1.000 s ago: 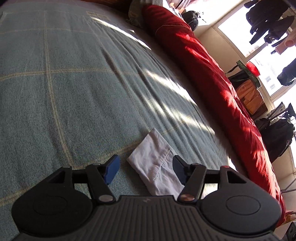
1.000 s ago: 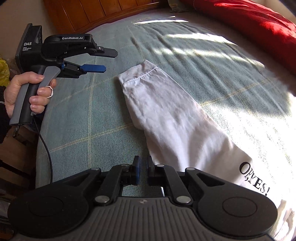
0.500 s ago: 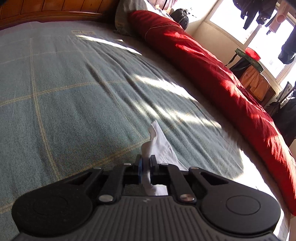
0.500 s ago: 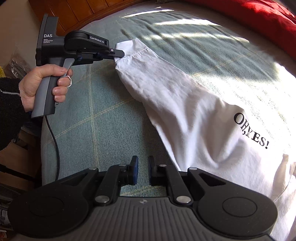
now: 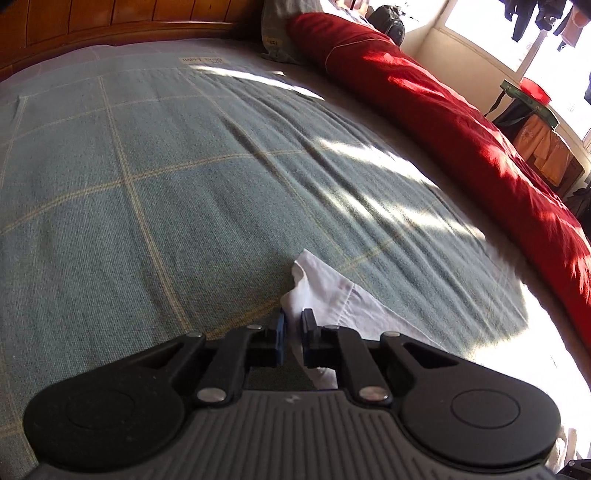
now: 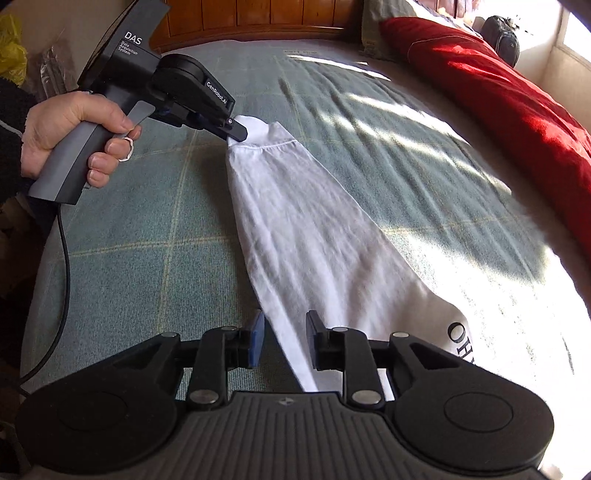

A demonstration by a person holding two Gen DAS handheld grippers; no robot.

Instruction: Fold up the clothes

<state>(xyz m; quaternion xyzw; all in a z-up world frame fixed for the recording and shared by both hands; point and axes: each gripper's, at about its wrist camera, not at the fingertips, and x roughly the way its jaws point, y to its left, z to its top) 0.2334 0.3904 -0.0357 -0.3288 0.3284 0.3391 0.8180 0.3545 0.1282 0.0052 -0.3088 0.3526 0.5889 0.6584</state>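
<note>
A white top (image 6: 314, 243) lies on a bed (image 6: 147, 229), one sleeve stretched out. The left claw (image 5: 291, 330), open a second ago, has clamped the cuff (image 5: 314, 284) and lifted it. The right claw (image 6: 284, 338) has opened and now straddles the sleeve's edge near the shoulder. A sleeve fold looks underway.

From my left wrist camera, my left gripper (image 5: 291, 334) is clamped on the cuff of a white sleeve (image 5: 332, 295), a fold of cloth standing up between the two closed fingers. The sleeve lies on a green checked blanket (image 5: 184, 184) and trails off toward the bed's right edge. A red duvet (image 5: 461, 122) is bunched along that right edge, and a wooden headboard (image 5: 110, 22) crosses the far end.
</note>
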